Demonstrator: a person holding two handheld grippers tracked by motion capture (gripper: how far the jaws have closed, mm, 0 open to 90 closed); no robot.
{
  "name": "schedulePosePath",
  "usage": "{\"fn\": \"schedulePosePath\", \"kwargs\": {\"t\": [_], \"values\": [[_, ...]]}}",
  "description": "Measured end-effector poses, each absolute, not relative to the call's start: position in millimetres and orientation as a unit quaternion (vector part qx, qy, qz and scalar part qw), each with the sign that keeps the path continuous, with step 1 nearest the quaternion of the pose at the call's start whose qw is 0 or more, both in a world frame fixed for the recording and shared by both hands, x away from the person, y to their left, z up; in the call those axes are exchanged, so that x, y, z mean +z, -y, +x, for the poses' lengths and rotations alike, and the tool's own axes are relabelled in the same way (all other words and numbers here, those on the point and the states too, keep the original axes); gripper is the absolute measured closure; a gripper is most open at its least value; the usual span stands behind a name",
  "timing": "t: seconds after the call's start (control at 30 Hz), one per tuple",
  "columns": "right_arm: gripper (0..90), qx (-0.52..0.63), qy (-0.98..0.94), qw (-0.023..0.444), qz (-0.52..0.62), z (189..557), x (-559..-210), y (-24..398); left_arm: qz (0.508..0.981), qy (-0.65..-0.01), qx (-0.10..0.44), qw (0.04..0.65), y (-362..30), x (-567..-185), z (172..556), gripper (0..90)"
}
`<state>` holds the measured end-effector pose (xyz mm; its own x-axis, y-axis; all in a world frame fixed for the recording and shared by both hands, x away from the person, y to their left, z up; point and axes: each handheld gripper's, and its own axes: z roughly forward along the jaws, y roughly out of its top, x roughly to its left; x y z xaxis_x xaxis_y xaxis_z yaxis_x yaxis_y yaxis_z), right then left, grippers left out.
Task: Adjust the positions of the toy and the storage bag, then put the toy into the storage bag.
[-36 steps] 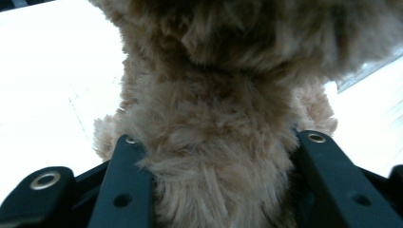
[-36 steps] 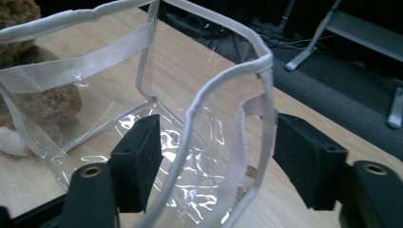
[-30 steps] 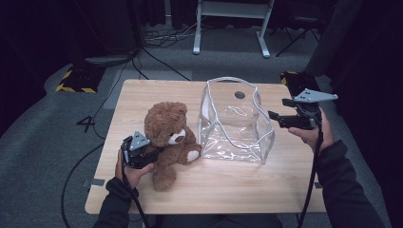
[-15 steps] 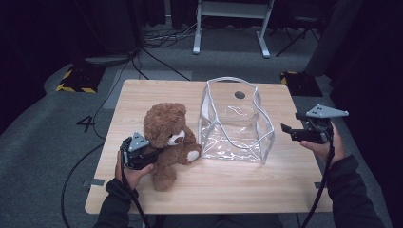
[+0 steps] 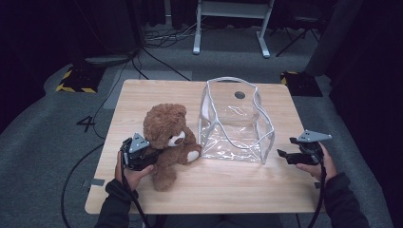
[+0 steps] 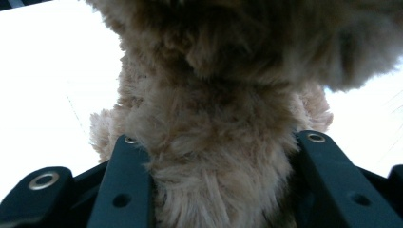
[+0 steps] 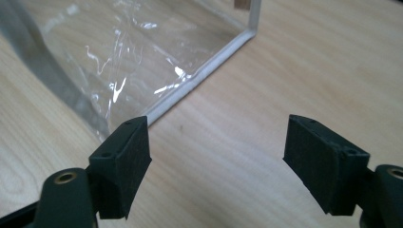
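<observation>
A brown teddy bear (image 5: 167, 137) sits upright on the wooden table (image 5: 228, 187), left of a clear plastic bag (image 5: 236, 122) with white edging that stands open. My left gripper (image 5: 151, 156) is shut on the teddy bear; in the left gripper view brown fur (image 6: 214, 156) fills the space between the two black jaws. My right gripper (image 5: 284, 155) hovers low over the table just right of the bag, jaws wide open with nothing between them. In the right gripper view the clear plastic bag (image 7: 142, 57) lies ahead at the upper left, and the right gripper (image 7: 218, 156) has bare wood under it.
A person's forearms come in from the bottom edge. Cables trail off the table's front. A dark round hole (image 5: 240, 95) marks the table behind the bag. A white stand (image 5: 230, 23) and floor cables lie beyond the far edge.
My right gripper has come down from beside the bag's upper right rim to just above the table near the bag's front right corner. The left gripper and bear stayed put.
</observation>
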<state>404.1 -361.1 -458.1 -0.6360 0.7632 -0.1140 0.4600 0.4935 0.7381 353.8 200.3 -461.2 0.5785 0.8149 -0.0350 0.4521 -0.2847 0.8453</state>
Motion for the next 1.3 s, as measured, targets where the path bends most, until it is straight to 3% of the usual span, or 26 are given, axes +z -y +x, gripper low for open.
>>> {"fn": "schedulePosePath", "kwargs": {"t": [0.1, 0.4, 1.3], "values": [[23.9, 0.351, -0.840, 0.189, 0.368, 400.4, -479.2, 367.4, 0.773, -0.409, 0.207, 0.438, -200.7, -461.5, 353.3, 58.1], [23.8, 0.348, -0.840, 0.176, 0.377, 390.8, -503.2, 377.5, 0.772, -0.407, 0.211, 0.440, -200.7, -462.8, 352.9, 57.7], [20.8, 0.364, -0.823, 0.184, 0.396, 384.0, -513.1, 383.9, 0.770, -0.395, 0.220, 0.450, -204.9, -468.6, 347.1, 59.3]]}}
